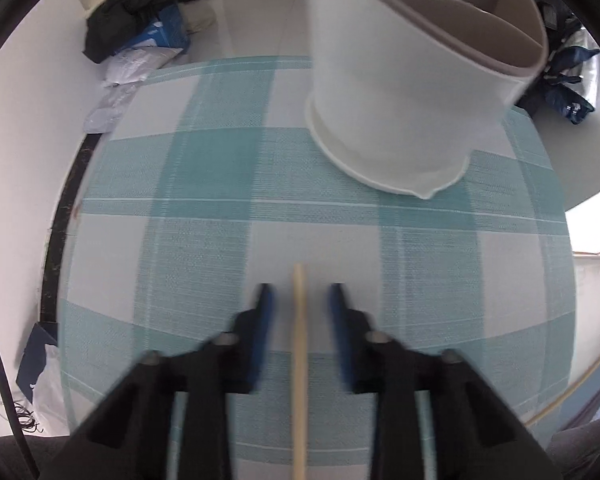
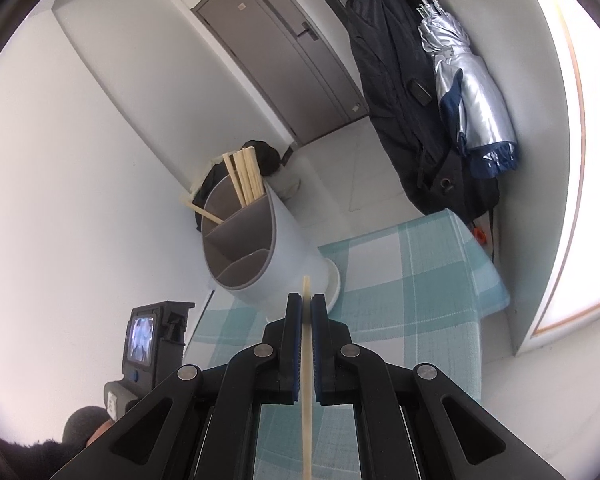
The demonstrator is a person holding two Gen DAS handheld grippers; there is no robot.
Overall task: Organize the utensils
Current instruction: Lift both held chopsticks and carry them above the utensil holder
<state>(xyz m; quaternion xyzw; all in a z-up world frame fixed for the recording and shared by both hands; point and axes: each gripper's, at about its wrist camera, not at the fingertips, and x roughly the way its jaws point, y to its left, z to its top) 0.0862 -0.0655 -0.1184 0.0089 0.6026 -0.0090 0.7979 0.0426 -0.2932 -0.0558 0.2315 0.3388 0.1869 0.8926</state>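
Two chopsticks: my right gripper clamps one chopstick, low centre; my left gripper has its jaws apart around the second chopstick, not pressing. Holder sits upper right. Closing off-centre could twist the stick loose.

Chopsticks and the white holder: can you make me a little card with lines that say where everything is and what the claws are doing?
left claw: open, a loose chopstick between its fingers, pads not touching it
right claw: shut on a held chopstick, tip pointing toward the holder
holder: white, upright on the tablecloth, split into compartments inside
stored chopsticks: several in the far compartment, one leaning out sideways
tablecloth: teal and white checks
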